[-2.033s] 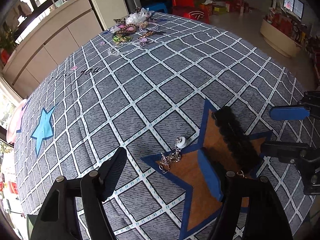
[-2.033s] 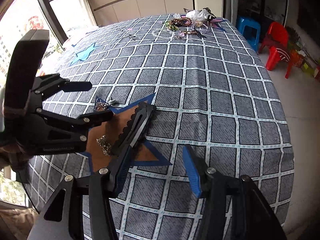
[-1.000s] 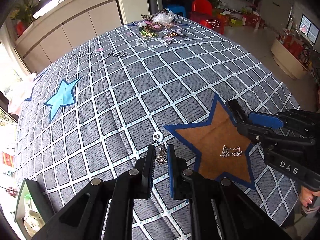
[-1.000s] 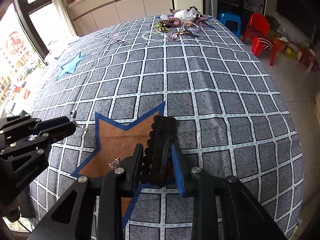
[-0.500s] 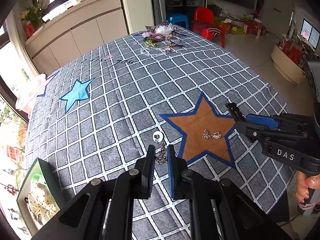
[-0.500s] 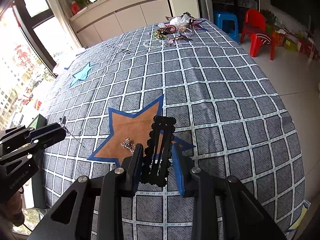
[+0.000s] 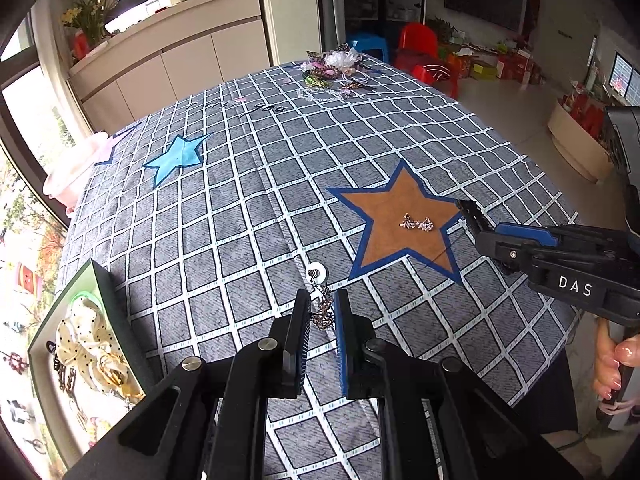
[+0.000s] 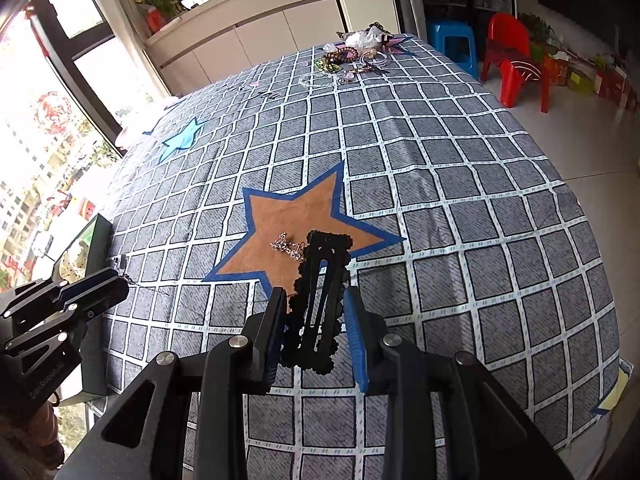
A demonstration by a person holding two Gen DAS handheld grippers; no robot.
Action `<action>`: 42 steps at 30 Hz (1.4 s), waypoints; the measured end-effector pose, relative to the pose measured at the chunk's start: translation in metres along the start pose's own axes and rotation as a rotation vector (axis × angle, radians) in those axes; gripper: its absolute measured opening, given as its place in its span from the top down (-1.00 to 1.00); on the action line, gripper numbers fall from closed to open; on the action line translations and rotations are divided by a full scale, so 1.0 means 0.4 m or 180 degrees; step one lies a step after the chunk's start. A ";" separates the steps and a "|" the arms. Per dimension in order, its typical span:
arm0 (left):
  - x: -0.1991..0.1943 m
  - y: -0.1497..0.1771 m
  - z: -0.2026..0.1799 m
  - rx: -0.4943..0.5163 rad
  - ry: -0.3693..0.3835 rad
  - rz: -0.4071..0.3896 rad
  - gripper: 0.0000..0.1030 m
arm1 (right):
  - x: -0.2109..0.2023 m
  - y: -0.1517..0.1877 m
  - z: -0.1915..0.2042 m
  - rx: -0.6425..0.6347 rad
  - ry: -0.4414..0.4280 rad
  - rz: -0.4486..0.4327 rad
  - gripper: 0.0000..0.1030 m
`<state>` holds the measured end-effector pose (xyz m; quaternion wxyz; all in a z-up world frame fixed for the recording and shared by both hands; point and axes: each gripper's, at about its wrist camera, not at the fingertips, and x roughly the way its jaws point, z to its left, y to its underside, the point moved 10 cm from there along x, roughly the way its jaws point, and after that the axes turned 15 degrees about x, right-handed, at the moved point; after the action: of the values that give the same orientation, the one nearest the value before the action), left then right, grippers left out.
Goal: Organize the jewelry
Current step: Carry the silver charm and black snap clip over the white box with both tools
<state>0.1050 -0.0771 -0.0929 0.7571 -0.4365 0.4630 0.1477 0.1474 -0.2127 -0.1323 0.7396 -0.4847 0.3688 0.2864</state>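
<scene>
two grippers hang above a table under a grey checked cloth (image 7: pixel 248 216), each pinched on a piece of jewelry. the left gripper (image 7: pixel 322 322) has its jaws nearly together on a small earring (image 7: pixel 320 300): a white round stud sticks out past the fingertips, a short chain runs back from it, and a bronze charm sits between the pads. in the right wrist view the same gripper (image 8: pixel 116 280) shows at the left edge, with the chain trailing from its tip.

the right gripper (image 8: pixel 316 316) is clamped on a black hair clip (image 8: pixel 322 292) with scalloped edges; the clip stands upright between the pads and pokes out past the fingertips, over the near point of the brown star (image 8: pixel 296 220). the left wrist view shows that gripper (image 7: pixel 486 236) from the side, beside the star's right point.

on the brown star (image 7: pixel 400 208) lies one small silver piece (image 7: pixel 416 223), apart from both grippers. a blue star (image 7: pixel 176 156) lies farther off on the cloth. a heap (image 7: pixel 332 70) of more jewelry sits at the far edge. a green-rimmed box (image 7: pixel 100 276) at the near left edge holds a dotted bow (image 7: pixel 88 340) and other bits.
</scene>
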 end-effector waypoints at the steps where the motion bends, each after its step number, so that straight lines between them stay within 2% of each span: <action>1: -0.005 0.007 0.001 -0.0012 -0.0006 -0.0009 0.62 | -0.003 0.005 0.003 -0.0006 0.0001 -0.0004 0.39; 16: -0.070 0.077 0.035 -0.0157 -0.0018 -0.0183 0.62 | -0.029 0.069 0.089 -0.0179 -0.0008 -0.0026 0.39; 30: -0.117 0.154 0.105 -0.0386 -0.0099 -0.0278 0.62 | -0.035 0.131 0.222 -0.0443 -0.0117 0.0010 0.39; 36: -0.151 0.213 0.163 -0.0539 -0.0203 -0.0297 0.62 | -0.039 0.155 0.300 -0.0581 -0.0225 0.0040 0.39; 42: -0.185 0.306 0.241 -0.0785 -0.0366 -0.0241 0.62 | -0.038 0.190 0.396 -0.0800 -0.0351 0.0103 0.39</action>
<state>0.0441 0.0835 -0.0771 0.7281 -0.5342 0.3804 0.1995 0.1220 -0.0387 -0.1175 0.6876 -0.5510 0.2965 0.3684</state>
